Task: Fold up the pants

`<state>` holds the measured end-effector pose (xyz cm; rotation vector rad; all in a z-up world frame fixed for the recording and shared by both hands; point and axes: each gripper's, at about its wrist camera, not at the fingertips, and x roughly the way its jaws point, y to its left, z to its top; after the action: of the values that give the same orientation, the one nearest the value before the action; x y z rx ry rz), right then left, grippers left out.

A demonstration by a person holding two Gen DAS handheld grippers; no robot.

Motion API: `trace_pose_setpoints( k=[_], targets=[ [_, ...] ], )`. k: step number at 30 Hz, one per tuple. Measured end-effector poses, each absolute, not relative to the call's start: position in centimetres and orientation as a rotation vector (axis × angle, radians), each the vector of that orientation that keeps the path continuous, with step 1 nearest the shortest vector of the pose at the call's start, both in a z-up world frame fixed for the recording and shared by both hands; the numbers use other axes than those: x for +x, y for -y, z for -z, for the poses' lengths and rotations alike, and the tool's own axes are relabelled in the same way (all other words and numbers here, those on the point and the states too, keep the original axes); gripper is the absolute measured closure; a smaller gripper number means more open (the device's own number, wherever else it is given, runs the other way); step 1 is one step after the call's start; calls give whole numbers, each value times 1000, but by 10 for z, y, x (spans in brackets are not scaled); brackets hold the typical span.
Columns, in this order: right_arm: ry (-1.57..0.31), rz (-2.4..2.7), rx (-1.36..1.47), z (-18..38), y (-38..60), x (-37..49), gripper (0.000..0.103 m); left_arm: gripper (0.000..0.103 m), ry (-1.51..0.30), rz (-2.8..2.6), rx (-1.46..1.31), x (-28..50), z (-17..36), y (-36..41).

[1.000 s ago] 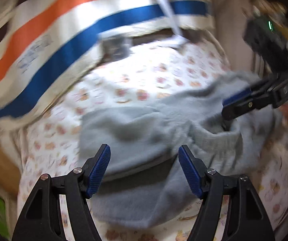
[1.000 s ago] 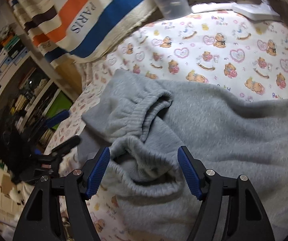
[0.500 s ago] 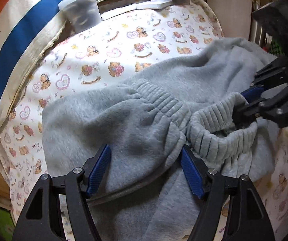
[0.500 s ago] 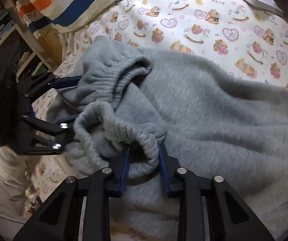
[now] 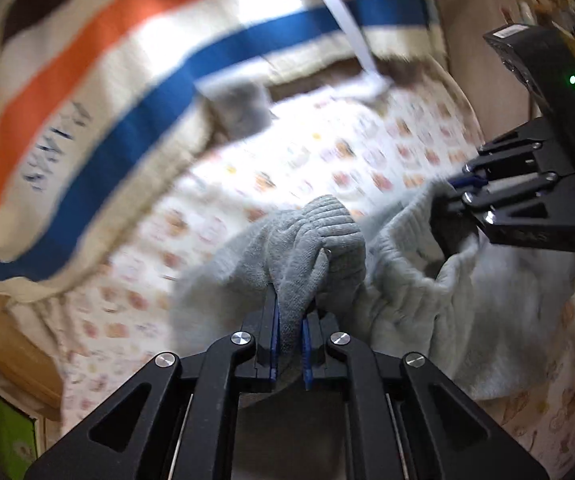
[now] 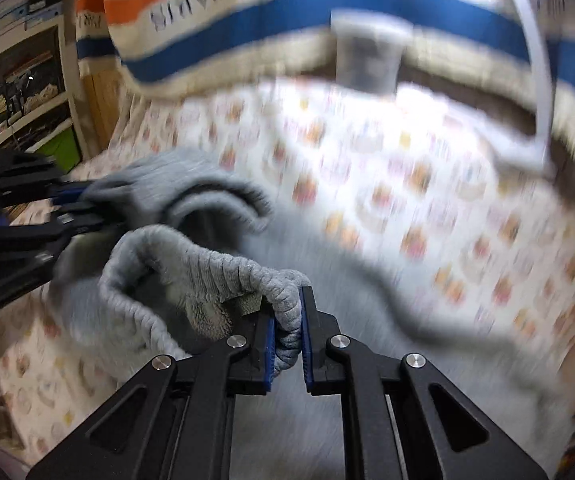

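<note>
Grey fleece pants (image 5: 407,300) lie bunched on a bear-print sheet (image 5: 287,152). My left gripper (image 5: 289,314) is shut on a fold of the ribbed waistband (image 5: 319,228), which is lifted off the sheet. My right gripper (image 6: 287,314) is shut on another part of the waistband (image 6: 207,268), and the band arches up between its blue pads. In the left wrist view the right gripper (image 5: 453,192) sits at the right edge of the pants. The right wrist view has the left gripper (image 6: 83,204) at the left, holding the cloth. The pant legs (image 6: 367,400) trail off below, blurred.
A striped blanket (image 5: 127,120) with blue and orange bands hangs behind the sheet. A clear plastic cup (image 6: 367,56) and a white stand (image 6: 535,80) are at the far edge. Shelves (image 6: 27,92) and a green bin (image 6: 61,148) are at the left.
Both grippers have closed on the waistband, the right one first and then the left. Both have lifted the cloth a little off the sheet, and the views are now blurred by motion.
</note>
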<state>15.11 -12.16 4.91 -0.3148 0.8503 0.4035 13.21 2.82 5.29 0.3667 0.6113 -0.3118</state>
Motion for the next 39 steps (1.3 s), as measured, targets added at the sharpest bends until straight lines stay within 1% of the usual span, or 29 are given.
trace_pose_setpoints(
  k=[5, 7, 9, 13, 15, 17, 18, 19, 20, 21, 22, 27, 28, 29, 31, 33, 35, 37, 38, 39],
  targets=[
    [-530, -444, -314, -105, 106, 155, 92, 95, -545, 240, 265, 127, -95, -66],
    [-496, -427, -284, -110, 105, 160, 92, 95, -526, 238, 244, 124, -102, -73],
    [-613, -406, -274, -90, 106, 173, 92, 95, -523, 260, 227, 118, -105, -75],
    [-885, -360, -363, -16, 114, 184, 92, 95, -549, 301, 179, 117, -97, -72],
    [-960, -329, -375, 7, 125, 179, 92, 95, -549, 305, 173, 114, -95, -69],
    [-1009, -315, -327, 16, 141, 174, 85, 95, -541, 323, 168, 111, -97, -65],
    [-1014, -315, -303, 15, 146, 172, 80, 95, -533, 329, 168, 108, -99, -62],
    [-1010, -316, -272, 9, 153, 169, 71, 95, -524, 336, 166, 105, -101, -60],
    [-994, -310, -261, 2, 157, 166, 67, 95, -518, 340, 161, 102, -103, -58],
    [-977, -304, -262, -4, 161, 166, 54, 95, -512, 347, 154, 99, -106, -57],
    [-938, -286, -272, -16, 164, 164, 45, 95, -504, 354, 151, 96, -108, -56],
    [-803, -240, -262, -63, 178, 151, 40, 95, -483, 365, 152, 85, -113, -50],
    [-781, -230, -245, -72, 182, 148, 36, 95, -482, 364, 151, 85, -113, -51],
    [-754, -214, -222, -82, 186, 146, 35, 95, -487, 361, 150, 85, -113, -50],
    [-725, -221, -180, -92, 186, 145, 35, 95, -493, 357, 138, 86, -112, -51],
    [-763, -314, -147, -91, 173, 145, 35, 95, -500, 358, 124, 88, -111, -51],
    [-837, -408, -107, -79, 154, 150, 38, 95, -500, 351, 120, 89, -110, -49],
    [-907, -471, -64, -63, 139, 155, 51, 95, -495, 341, 131, 87, -109, -48],
    [-955, -495, -47, -53, 132, 159, 54, 95, -493, 337, 136, 86, -109, -47],
    [-1013, -505, -40, -41, 126, 163, 61, 95, -493, 335, 135, 85, -108, -48]
  ],
)
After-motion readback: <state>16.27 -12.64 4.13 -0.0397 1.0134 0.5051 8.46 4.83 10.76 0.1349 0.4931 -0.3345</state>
